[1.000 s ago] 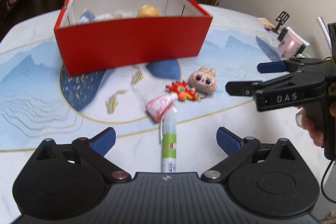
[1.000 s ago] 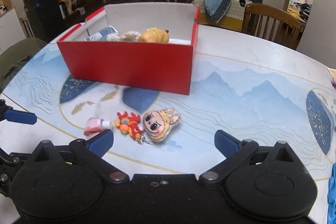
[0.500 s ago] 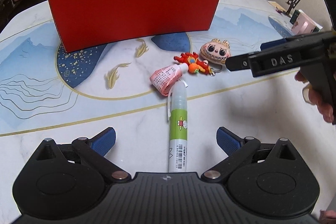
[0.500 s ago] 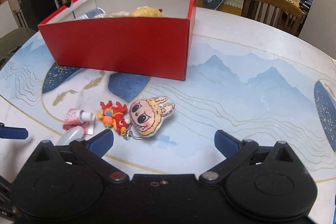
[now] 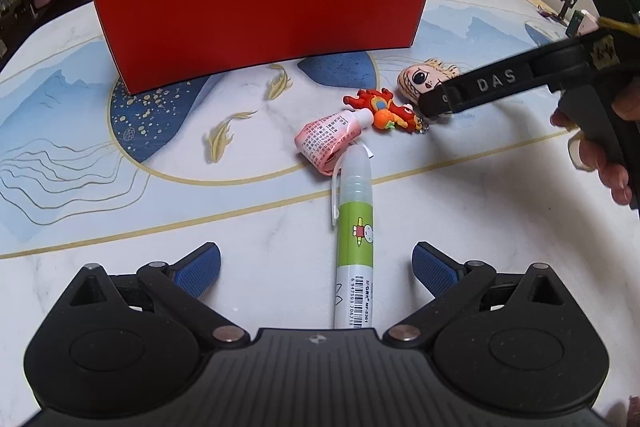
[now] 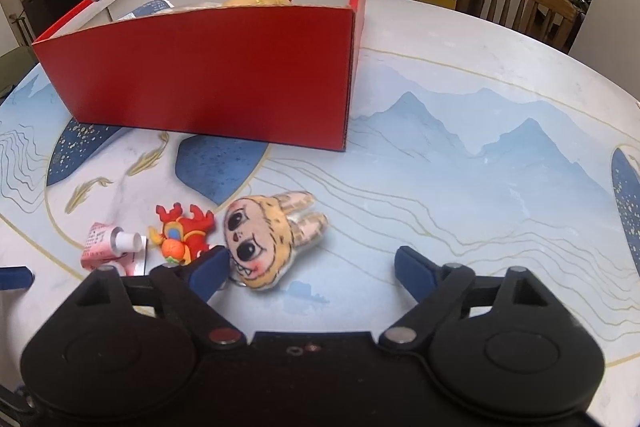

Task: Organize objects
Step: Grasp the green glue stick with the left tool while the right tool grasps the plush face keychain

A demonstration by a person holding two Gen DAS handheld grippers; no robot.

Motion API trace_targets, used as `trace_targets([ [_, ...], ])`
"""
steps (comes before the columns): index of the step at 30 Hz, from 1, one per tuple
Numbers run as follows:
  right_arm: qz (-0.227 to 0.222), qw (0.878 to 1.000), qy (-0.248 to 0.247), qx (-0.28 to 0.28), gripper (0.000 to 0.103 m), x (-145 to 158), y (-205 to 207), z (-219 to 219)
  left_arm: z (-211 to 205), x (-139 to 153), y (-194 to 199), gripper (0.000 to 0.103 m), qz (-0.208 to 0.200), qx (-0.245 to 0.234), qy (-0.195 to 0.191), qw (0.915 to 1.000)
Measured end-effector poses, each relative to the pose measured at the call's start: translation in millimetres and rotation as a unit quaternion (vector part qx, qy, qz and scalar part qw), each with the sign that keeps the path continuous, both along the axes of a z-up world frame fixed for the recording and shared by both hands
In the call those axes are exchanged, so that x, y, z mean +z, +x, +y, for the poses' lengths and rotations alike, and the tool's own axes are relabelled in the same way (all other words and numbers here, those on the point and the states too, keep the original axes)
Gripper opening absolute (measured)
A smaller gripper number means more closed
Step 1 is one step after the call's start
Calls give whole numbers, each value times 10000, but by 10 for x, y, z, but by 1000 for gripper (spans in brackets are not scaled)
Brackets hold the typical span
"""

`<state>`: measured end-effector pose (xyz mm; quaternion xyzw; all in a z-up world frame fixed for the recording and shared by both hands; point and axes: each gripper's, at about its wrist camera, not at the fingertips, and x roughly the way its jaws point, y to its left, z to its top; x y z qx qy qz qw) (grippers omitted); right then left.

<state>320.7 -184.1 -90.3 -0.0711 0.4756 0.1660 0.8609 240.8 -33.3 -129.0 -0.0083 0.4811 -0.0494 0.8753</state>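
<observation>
I am holding my left gripper (image 5: 316, 269) wide open, its fingers straddling the lower end of the green-labelled pen (image 5: 355, 239), which is lying on the table (image 5: 460, 195) in front of the red box (image 5: 260, 7). The pen's capped tip is touching the pink tube (image 5: 326, 141). I am spreading my right gripper (image 6: 310, 269) open too, low beside the plush face keychain (image 6: 264, 239), its left finger sitting between that plush and the red dragon charm (image 6: 182, 237), also in front of the box.
</observation>
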Motion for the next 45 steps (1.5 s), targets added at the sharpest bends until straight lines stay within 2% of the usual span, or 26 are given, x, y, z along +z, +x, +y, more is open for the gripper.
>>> trace_targets([
  [2,35,10000,44,46,76,-5,13,16,-15,-8,-5,102,-15,-19,38,10000],
  [7,49,9999,144,21,66,0,26,23,-36,4,-39,100,-120,-17,131,9998],
  [9,42,9998,171,19,61,9,26,15,-38,21,-43,93,-166,-38,138,9998],
  [11,38,9998,193,12,53,19,24,4,-52,27,-45,75,-166,-92,148,9997],
  [15,35,9998,200,-40,51,25,6,-35,-93,43,-62,59,-199,-233,172,9994],
  [20,-13,9998,176,-135,49,41,-55,-124,-138,59,-46,32,-168,-353,262,9989],
  [22,-6,9996,190,-188,49,56,-79,-162,-145,63,-34,29,-122,-381,231,9989],
  [25,27,9992,260,-304,49,93,-138,-224,-137,69,-19,17,-65,-361,118,9993],
  [32,131,9982,447,-380,48,213,-371,-318,-2,141,-18,16,37,-134,-412,9991],
  [38,208,9968,659,-404,48,359,-576,-352,98,273,-80,16,-12,9,-686,9976],
  [45,126,9964,825,-177,48,636,-760,-283,208,462,-161,16,-80,191,-998,9948],
])
